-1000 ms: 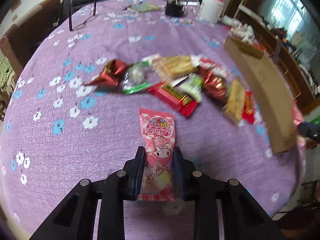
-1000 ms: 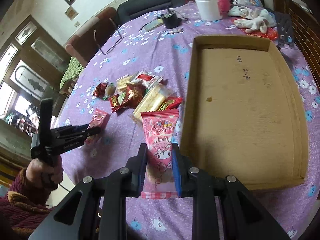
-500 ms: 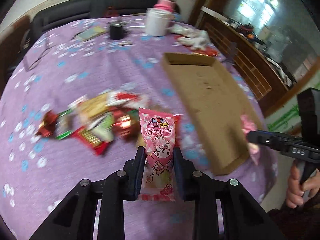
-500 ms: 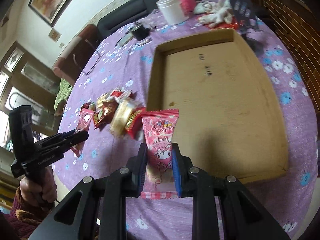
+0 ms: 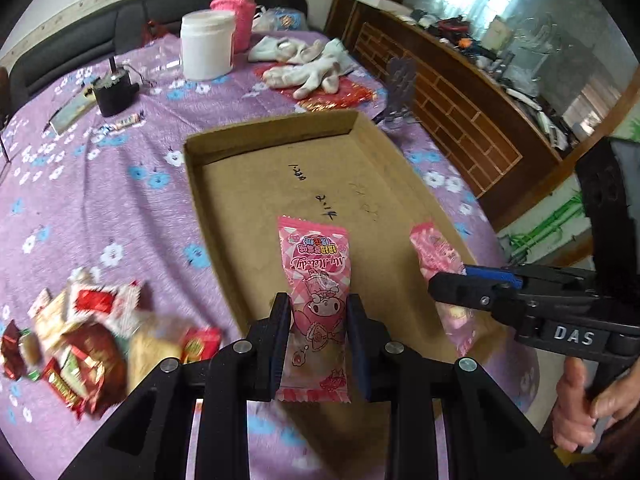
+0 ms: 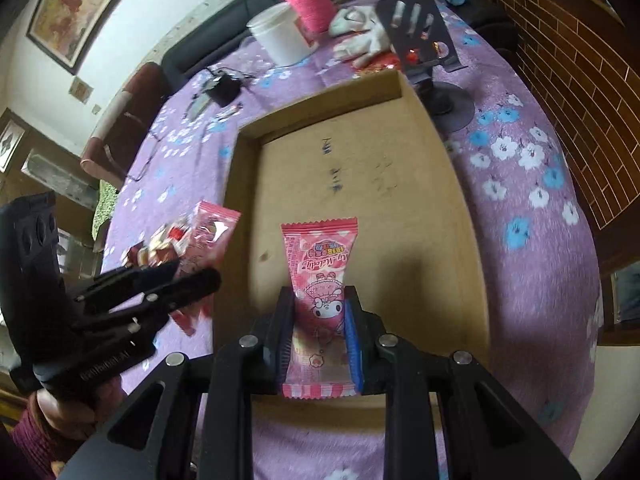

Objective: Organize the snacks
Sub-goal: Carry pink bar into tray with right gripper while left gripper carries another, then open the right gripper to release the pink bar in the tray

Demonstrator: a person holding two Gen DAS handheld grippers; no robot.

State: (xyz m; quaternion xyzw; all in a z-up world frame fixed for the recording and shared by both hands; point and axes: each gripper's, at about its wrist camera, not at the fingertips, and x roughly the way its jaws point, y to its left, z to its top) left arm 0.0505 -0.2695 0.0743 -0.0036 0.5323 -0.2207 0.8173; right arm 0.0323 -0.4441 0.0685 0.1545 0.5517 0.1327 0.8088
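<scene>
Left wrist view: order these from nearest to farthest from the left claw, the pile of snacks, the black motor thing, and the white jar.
1. Pile of snacks: nearest, low left beside the left claw.
2. Black motor thing: farther, upper left on the purple cloth.
3. White jar: farthest, at the table's far edge.
</scene>
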